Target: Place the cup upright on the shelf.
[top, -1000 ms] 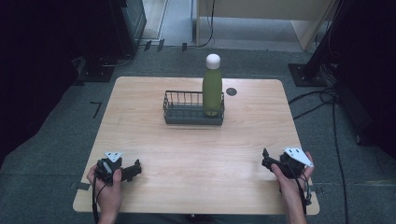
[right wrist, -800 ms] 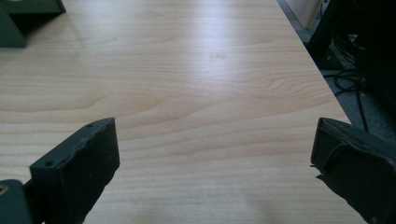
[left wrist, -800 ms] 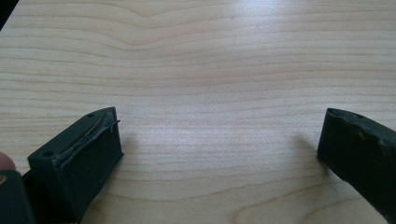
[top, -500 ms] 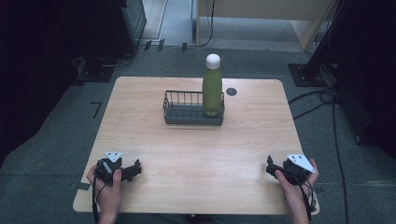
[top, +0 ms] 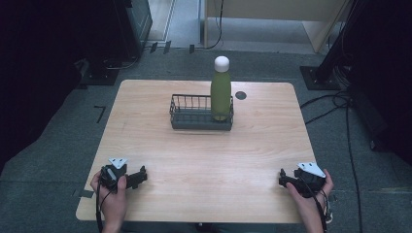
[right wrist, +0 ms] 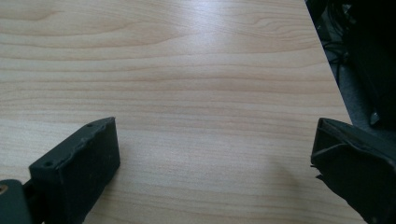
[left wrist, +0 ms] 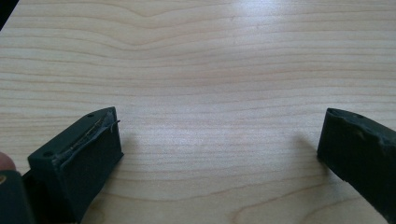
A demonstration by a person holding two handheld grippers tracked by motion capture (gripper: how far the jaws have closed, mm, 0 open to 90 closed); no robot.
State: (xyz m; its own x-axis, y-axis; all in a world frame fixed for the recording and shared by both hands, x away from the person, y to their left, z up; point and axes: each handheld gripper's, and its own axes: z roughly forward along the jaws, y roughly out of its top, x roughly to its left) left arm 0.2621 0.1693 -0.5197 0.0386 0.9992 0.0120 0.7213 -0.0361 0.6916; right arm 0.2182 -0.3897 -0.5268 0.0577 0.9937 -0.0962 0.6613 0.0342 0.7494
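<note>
With both sets of jaws spread wide and nothing between them, neither tool has anything in hand: the left gripper (left wrist: pixel 219 154) sits over bare wood near the table's front left corner, the right gripper (right wrist: pixel 215 158) likewise near the front right, its outer jaw close to the table (top: pixel 145 126) edge. The nearest thing to work on is the green bottle (top: pixel 221 92) with the white cap (top: pixel 221 63), standing upright in the right end of the black wire basket (top: pixel 194 114) at the far middle of the table, well apart from both grippers. Judgement: the step is the approach, barely begun. The right gripper looks the better pick, since the bottle sits on the basket's right side. Come in level, jaws kept wide, and close on the body above the basket rim, below the cap, where the wall is straight. Centre the bottle between the pads before closing; an off-centre pinch on a smooth round body could make it slip or tip. Lift straight up so the base clears the wire. The left gripper could steady the basket if it drags. A small dark disc (top: pixel 240 95) lies just right of the bottle; avoid it.
</note>
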